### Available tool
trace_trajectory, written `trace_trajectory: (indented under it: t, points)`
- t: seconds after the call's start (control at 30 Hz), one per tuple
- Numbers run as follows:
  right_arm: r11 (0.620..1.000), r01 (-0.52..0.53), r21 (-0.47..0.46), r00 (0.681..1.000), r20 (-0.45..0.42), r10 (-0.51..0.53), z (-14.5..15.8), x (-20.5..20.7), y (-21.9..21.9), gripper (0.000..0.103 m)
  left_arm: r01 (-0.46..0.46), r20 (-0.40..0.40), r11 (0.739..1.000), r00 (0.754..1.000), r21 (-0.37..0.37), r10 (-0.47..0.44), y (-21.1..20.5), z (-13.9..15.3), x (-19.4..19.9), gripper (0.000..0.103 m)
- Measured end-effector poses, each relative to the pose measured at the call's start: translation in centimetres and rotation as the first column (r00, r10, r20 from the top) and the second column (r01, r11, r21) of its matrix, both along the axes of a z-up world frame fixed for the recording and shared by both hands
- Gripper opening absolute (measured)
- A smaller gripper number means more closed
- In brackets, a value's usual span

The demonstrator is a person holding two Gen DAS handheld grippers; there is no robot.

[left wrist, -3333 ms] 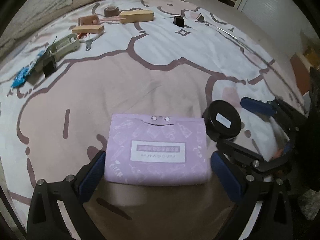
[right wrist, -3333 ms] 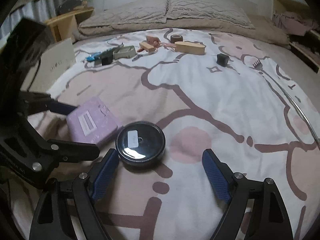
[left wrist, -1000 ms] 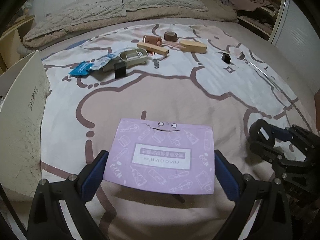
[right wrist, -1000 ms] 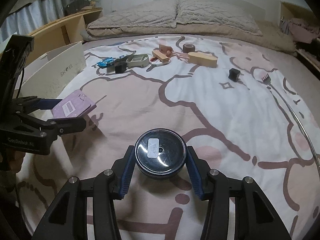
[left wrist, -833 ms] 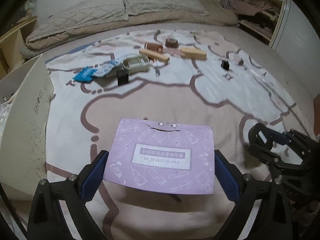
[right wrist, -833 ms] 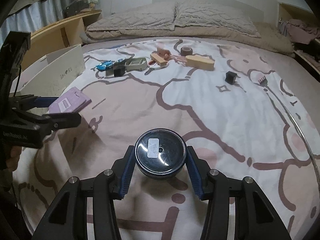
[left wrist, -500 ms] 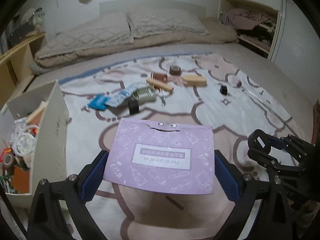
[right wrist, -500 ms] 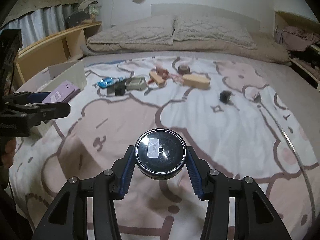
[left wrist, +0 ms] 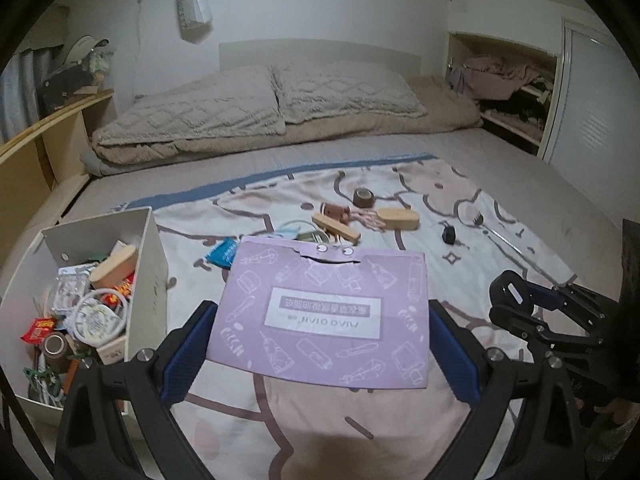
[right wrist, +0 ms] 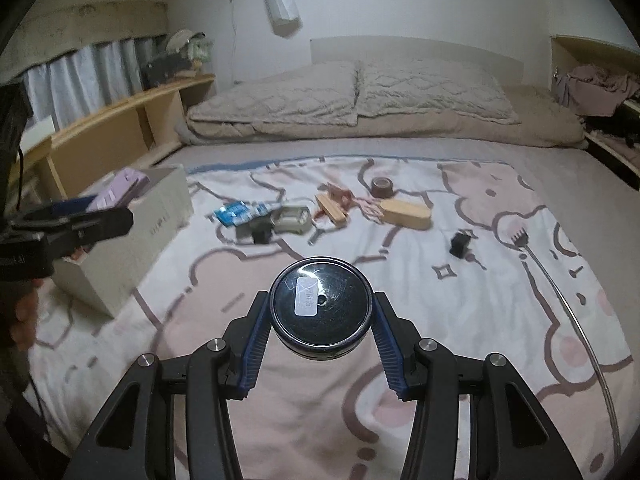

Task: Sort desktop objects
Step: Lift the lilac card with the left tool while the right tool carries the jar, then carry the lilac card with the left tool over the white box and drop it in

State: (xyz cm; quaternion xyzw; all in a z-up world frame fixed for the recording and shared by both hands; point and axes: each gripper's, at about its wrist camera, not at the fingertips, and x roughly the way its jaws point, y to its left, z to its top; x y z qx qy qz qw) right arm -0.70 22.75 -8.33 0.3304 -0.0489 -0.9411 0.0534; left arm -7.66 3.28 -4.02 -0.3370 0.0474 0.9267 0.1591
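My left gripper (left wrist: 320,332) is shut on a flat purple packet (left wrist: 324,312), held level in the air above the bedspread. The same packet (right wrist: 120,188) shows in the right wrist view, close to the white box (right wrist: 132,236). My right gripper (right wrist: 320,320) is shut on a round black tin (right wrist: 319,307) with a white label, lifted off the bed. In the left wrist view the right gripper (left wrist: 516,304) hangs at the right with the tin edge-on. The white box (left wrist: 152,256) at the left holds several small items.
On the far part of the bedspread lie a wooden block (right wrist: 406,210), a tape roll (right wrist: 382,186), blue packets (right wrist: 236,212), a grey case (right wrist: 294,220), a black cube (right wrist: 460,244) and a long fork (right wrist: 532,256). Pillows and wooden shelves stand behind.
Both grippers have risen with their loads, and both views have tilted up to show the room. The left gripper with the purple packet has come closer to the white box.
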Motion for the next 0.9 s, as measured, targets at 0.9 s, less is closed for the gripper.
trace_trajectory:
  t: [0.9]
  points:
    - [0.965,-0.26,0.035,0.963,-0.063,0.262,10.6,-6.8,-8.9,0.05,-0.301,-0.131,0.952,0.943,0.047,0.305,-12.3,7.1,-0.1,0.1]
